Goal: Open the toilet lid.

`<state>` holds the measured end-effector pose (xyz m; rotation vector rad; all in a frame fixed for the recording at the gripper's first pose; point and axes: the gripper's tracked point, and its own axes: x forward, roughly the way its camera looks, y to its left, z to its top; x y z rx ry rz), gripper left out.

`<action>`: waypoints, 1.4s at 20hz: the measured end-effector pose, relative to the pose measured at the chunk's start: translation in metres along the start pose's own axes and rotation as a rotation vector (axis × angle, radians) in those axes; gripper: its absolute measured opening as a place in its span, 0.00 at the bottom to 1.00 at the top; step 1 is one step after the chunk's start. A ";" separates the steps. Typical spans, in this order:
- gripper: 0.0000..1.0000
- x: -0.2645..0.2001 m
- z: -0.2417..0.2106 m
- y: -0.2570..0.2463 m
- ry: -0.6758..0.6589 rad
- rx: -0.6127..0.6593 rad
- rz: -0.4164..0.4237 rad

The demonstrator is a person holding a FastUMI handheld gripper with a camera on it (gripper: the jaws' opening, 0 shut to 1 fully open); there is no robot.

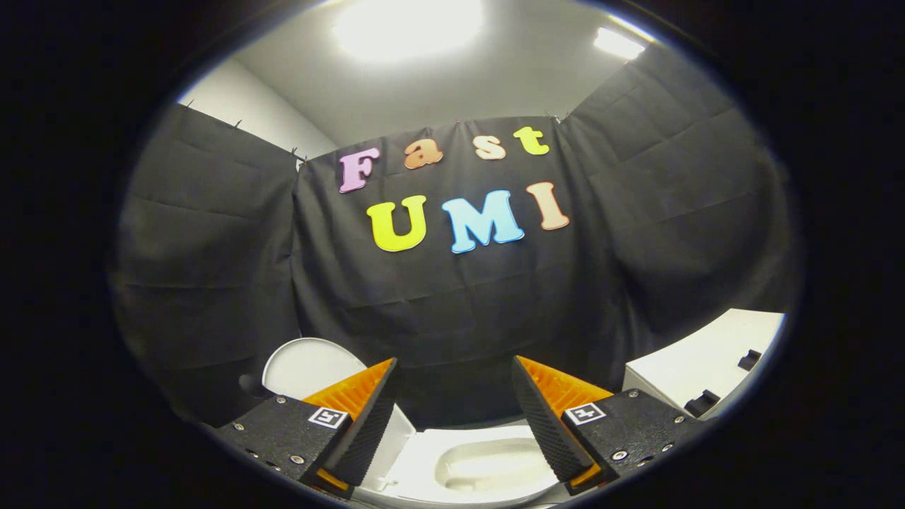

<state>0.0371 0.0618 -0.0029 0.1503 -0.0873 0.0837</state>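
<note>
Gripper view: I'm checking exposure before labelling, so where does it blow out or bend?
In the gripper view, two ceiling lights blow out to flat white; the fisheye bows the booth walls; the toilet bowl between the open gripper jaws is bright but readable, its lid raised beyond the left finger.

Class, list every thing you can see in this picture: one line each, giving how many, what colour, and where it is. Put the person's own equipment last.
Toilet bowl: one, white, low down between and just beyond the fingers, its opening uncovered.
Toilet lid: one, white, raised, behind the left finger, against the cloth.
Cloth wall: black, hung on three sides behind the toilet.
Cabinet: one, white, beside the toilet past the right finger, with two dark pieces on its side.
Ceiling lights: two, bright white, overhead.
Ceiling: grey-white, above the cloth.
Tool: one, fingers spread apart, open, holding nothing, above the bowl.
</note>
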 end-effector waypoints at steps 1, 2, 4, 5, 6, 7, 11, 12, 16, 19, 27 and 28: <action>0.96 0.001 0.002 -0.015 -0.005 -0.014 -0.013; 0.96 0.001 0.003 -0.032 -0.002 -0.038 -0.030; 0.96 0.001 0.004 -0.066 0.009 -0.107 -0.069; 0.95 0.001 0.004 -0.081 0.012 -0.132 -0.083; 0.96 -0.001 0.007 -0.091 0.010 -0.144 -0.089; 0.96 -0.002 0.007 -0.100 0.010 -0.149 -0.094; 0.95 -0.018 0.008 -0.134 0.013 -0.217 -0.127; 0.96 -0.020 0.010 -0.137 0.021 -0.230 -0.129; 0.96 -0.034 0.020 -0.140 0.020 -0.190 -0.147; 0.96 -0.045 0.031 -0.139 -0.004 -0.193 -0.164; 0.95 -0.057 0.054 -0.133 -0.044 -0.191 -0.188; 0.95 -0.058 0.055 -0.135 -0.041 -0.185 -0.197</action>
